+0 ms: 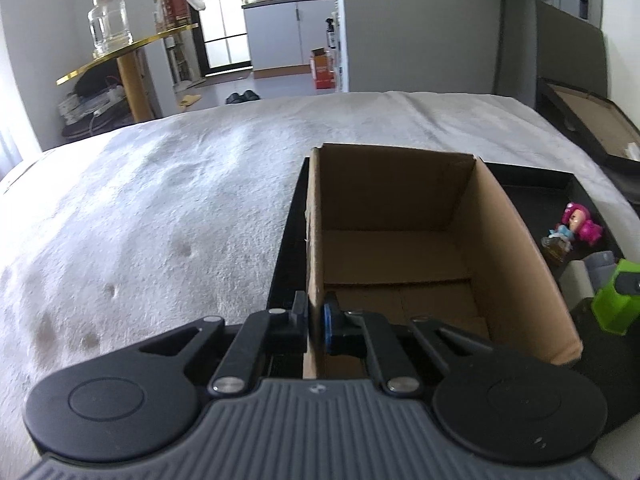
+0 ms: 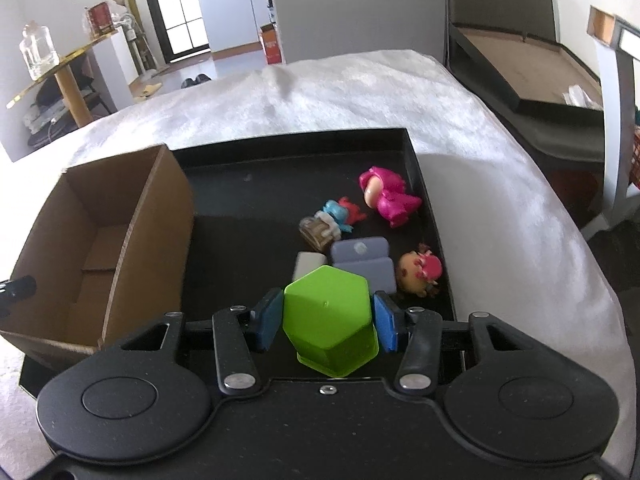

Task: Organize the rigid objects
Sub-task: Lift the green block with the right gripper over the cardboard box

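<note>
Now we pinch the cardboard box (image 1: 396,240) wall w/ left hand-held gripper (image 1: 314,320), right hand-held gripper (image 2: 328,320) clamps the green block (image 2: 330,320).

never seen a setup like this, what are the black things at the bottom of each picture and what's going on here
Those black shapes are hand-held grippers: a person holds one in each hand, and each carries a wide-angle camera looking along its two fingers. So there are two pictures, one from each hand.

In the left hand's picture, the left gripper is pinched shut on the side wall of an empty cardboard box.

In the right hand's picture, the right gripper has its blue pads against a green hexagonal block, gripping it.

The box stands in a shallow black tray on a white fuzzy blanket. Also in the tray lie a pink figurine, a small blue and red figurine, a doll with red hair, a grey-blue piece and a small white block.

Probably the toys are meant to go into the box.
</note>
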